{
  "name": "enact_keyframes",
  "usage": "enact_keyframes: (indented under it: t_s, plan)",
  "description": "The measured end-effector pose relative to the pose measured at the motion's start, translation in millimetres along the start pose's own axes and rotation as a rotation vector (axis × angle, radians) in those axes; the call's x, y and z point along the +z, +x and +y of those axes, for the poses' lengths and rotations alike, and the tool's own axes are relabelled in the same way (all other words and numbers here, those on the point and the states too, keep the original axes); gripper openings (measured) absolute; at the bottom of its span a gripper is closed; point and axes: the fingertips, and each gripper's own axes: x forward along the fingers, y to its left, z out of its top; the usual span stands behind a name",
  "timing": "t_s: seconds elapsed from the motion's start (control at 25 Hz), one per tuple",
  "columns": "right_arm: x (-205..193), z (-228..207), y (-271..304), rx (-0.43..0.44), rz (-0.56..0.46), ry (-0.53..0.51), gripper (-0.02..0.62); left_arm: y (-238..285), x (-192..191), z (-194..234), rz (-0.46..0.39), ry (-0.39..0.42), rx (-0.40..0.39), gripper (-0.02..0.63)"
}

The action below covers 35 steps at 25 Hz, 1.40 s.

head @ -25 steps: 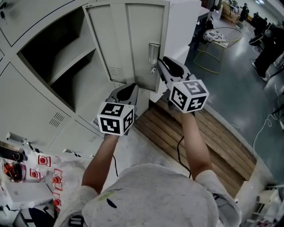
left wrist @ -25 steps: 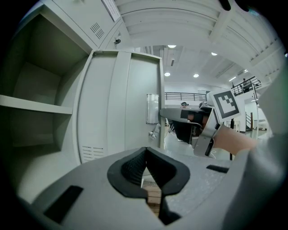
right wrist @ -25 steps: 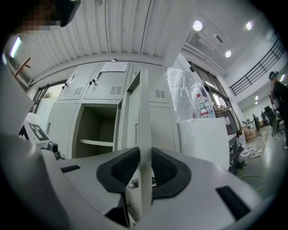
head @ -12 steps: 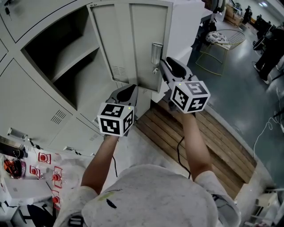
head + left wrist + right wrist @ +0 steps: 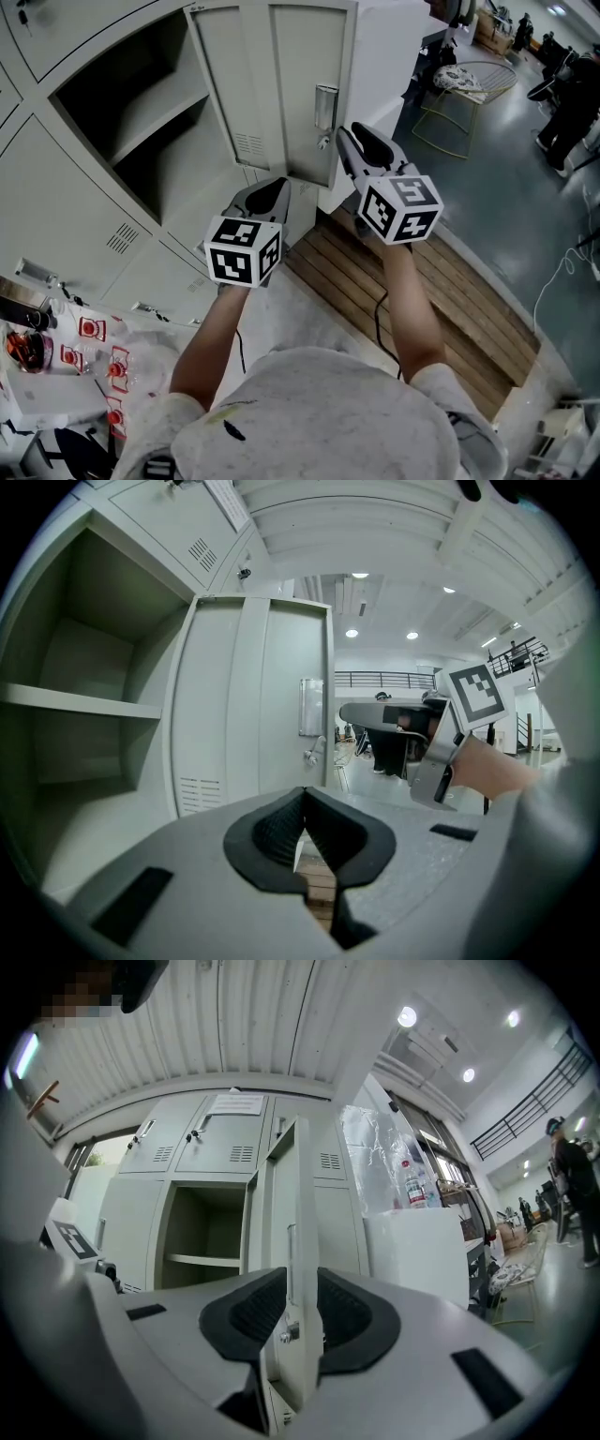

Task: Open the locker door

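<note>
**Locker door** (image 5: pixel 281 84): Stands swung well out from its open compartment (image 5: pixel 131 131), at 12 o'clock in the head view. The inner face and latch plate (image 5: pixel 325 108) are turned toward the person. The task appears essentially done.

**Right gripper** (image 5: pixel 343 141): Sits at 5 o'clock of the latch plate, level with the door's free edge (image 5: pixel 302 1241). Its jaws stand moderately apart, one to each side of that edge. The pads do not appear to press on the metal. This placement suits steering the door by its edge, and the loose gap suggests a grip being let go rather than taken.

**Left gripper** (image 5: pixel 278 184): Hangs at 7 o'clock of the door, clear of it, with its jaws closed together on nothing. It appears parked because a single door needs only one tool.

**Risk:** An unheld door may drift on its hinges.
</note>
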Motion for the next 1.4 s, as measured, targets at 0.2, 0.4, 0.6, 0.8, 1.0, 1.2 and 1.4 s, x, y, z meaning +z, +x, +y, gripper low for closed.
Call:
enact_keyframes:
  t_s: [0.2, 0.4, 0.6, 0.8, 1.0, 1.2, 1.4]
  plan:
    - [-3, 13, -10, 0.021, 0.002, 0.004, 0.089, -10, -1, -4, -0.001, -0.002, 0.014, 0.006]
    - [-3, 34, -16, 0.064, 0.004, -0.001, 0.071, -24, -3, 0, -0.007, -0.008, 0.051, 0.006]
    - [-7, 60, -19, 0.113, 0.006, -0.003, 0.059, -40, -4, 7, -0.023, -0.01, 0.099, 0.006]
    - [-15, 85, -19, 0.168, 0.027, -0.001, 0.046, -57, -6, 18, -0.032, -0.019, 0.156, 0.006]
    - [-26, 108, -19, 0.214, 0.051, 0.01, 0.035, -77, -5, 31, -0.061, -0.028, 0.229, 0.007]
    - [-33, 126, -21, 0.251, 0.064, 0.019, 0.02, -94, -5, 42, -0.082, -0.04, 0.289, 0.007]
    - [-42, 141, -21, 0.285, 0.084, 0.021, 0.005, -105, -8, 48, -0.082, -0.047, 0.318, 0.006]
